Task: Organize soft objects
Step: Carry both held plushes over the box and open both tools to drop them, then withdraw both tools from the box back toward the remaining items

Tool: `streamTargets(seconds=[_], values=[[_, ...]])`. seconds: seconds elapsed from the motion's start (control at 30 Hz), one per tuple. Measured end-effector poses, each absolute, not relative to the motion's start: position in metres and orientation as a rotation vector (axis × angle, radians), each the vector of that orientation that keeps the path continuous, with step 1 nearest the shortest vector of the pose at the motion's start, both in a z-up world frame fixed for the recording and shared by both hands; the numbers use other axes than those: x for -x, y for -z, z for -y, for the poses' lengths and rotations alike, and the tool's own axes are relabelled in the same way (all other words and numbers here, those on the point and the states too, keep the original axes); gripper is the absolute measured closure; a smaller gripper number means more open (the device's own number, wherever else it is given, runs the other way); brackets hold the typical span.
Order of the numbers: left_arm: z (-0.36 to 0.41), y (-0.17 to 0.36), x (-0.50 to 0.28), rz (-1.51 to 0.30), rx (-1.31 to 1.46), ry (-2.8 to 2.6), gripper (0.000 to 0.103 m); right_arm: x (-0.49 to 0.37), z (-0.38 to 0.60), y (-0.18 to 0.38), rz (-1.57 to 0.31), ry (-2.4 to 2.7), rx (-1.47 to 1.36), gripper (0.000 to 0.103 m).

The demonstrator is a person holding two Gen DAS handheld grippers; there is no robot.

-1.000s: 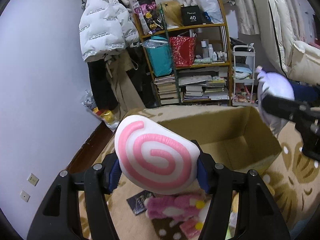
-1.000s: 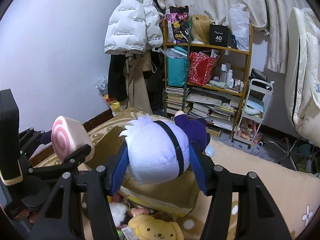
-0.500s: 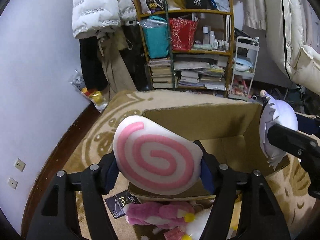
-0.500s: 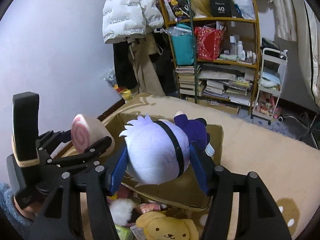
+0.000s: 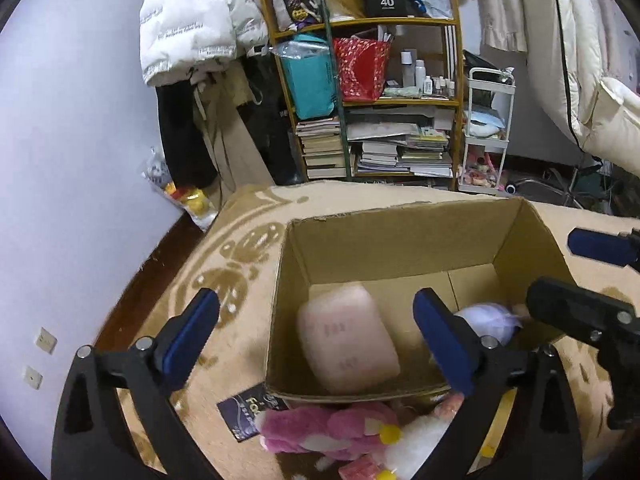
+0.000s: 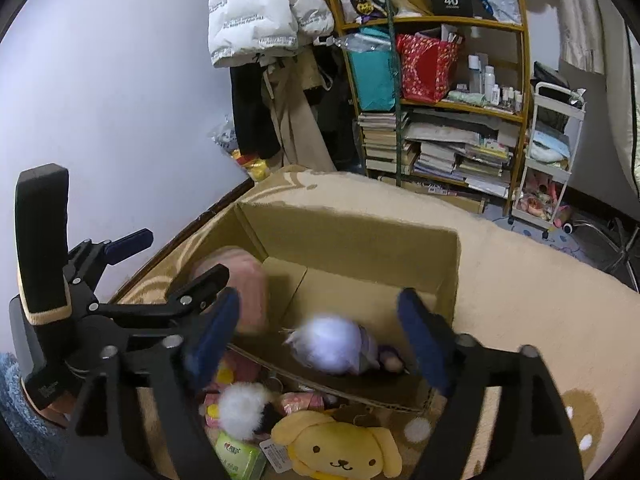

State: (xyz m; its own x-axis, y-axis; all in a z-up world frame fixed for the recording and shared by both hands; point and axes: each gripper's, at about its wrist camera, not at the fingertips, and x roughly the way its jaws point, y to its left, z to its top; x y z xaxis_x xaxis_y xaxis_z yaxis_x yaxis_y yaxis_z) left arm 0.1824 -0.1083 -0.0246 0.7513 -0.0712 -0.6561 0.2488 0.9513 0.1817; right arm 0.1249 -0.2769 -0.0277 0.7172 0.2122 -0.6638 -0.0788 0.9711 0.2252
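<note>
Sprawling beige rug [image 5: 248, 240] below crammed bookshelf [image 5: 380, 100]

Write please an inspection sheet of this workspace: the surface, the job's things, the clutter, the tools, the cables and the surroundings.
Surface: beige patterned rug under an open cardboard box.
Job's things: pink cushion and white-haired plush doll inside the box; pink plush and yellow dog plush on the rug in front of it.
Clutter: dark card, green tissue pack.
Tools: left tool and right tool above the box, jaws opening, nothing between them.
Cables: nothing seen.
Surroundings: crowded bookshelf, white puffer jacket, white trolley.
</note>
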Motion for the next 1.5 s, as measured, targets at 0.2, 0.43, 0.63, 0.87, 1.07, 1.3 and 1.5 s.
streamTargets(seconds=[0.2, 0.43, 0.63, 0.87, 1.07, 1.3, 1.5], values=[[0.1, 0.012, -0.178, -0.706, -0.268, 0.163, 0.004, -0.114, 0.281, 0.012, -0.726, -0.135, -0.22, 0.0], [0.083, -0.006, -0.155, -0.677, -0.251, 0.129, 0.001, -0.09, 0.276, -0.009, -0.687, -0.114, -0.197, 0.0], [0.069, -0.012, -0.13, -0.702, -0.207, 0.121, 0.0, -0.068, 0.269, -0.018, -0.682, -0.098, -0.18, 0.0], [0.059, -0.007, -0.1, -0.741, -0.214, 0.119, 0.0, -0.04, 0.265, -0.022, -0.689, -0.09, -0.167, 0.0], [0.053, -0.004, -0.078, -0.745, -0.192, 0.118, 0.0, -0.017, 0.264, -0.022, -0.669, -0.071, -0.166, 0.0], [0.05, 0.002, -0.048, -0.693, -0.172, 0.1, 0.0, -0.001, 0.264, -0.009, -0.663, -0.077, -0.198, 0.0], [0.052, 0.016, -0.042, -0.7, -0.186, 0.121, 0.0, 0.007, 0.257, 0.001, -0.618, -0.068, -0.162, 0.0]])
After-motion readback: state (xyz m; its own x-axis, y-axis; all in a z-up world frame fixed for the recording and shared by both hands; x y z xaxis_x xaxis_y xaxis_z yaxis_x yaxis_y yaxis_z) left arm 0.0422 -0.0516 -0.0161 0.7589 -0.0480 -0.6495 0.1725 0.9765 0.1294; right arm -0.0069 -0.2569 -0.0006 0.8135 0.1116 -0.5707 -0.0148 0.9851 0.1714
